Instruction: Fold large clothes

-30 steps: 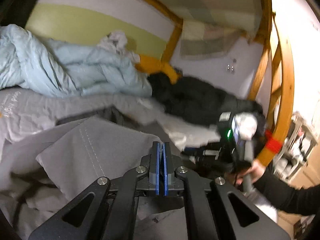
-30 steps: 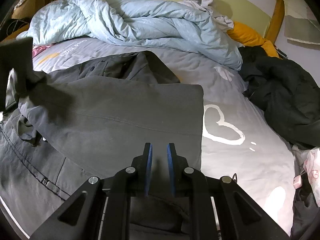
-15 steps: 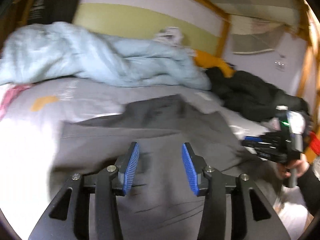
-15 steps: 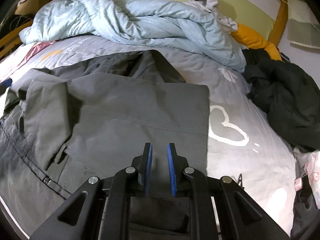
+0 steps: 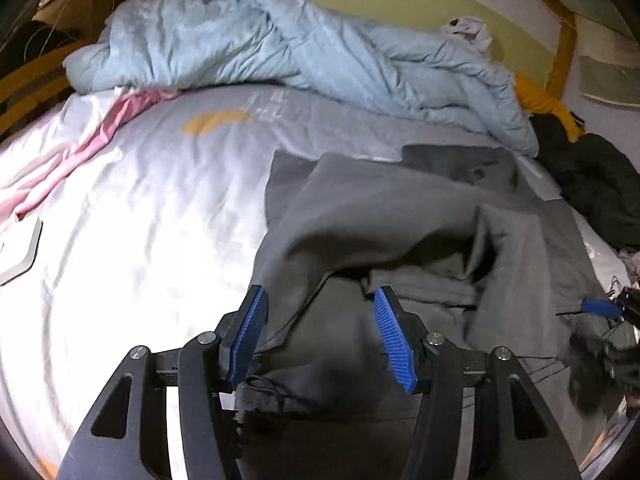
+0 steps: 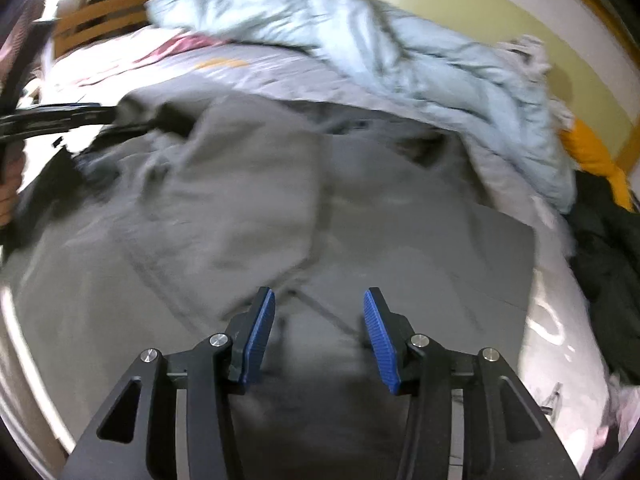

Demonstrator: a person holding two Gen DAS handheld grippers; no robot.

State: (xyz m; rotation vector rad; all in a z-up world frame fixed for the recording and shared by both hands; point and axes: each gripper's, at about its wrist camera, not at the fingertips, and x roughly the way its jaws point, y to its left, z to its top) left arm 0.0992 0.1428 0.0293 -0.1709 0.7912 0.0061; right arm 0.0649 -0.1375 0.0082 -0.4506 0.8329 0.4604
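The left gripper (image 5: pixel 318 330) and right gripper (image 6: pixel 318 336) are seen with jaws opening and nothing pinched between them. Beneath both, the grey garment (image 5: pixel 400 216) is spread, partly folded, on the bed sheet (image 5: pixel 140 208), near the blue duvet (image 5: pixel 280 52).

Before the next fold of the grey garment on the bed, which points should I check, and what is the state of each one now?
1. Left gripper free of cloth: ok, its fingers are opening with nothing pinched between them.
2. Right gripper free of cloth: ok, it is opening too, above the cloth.
3. Grey garment lying flat: not ok, one flap is bunched and raised near the middle.
4. Bare sheet beside the garment: ok.
5. Light blue duvet off the garment: not ok, its edge lies against the garment's far corner.
6. Black clothes touching the garment: cannot tell.
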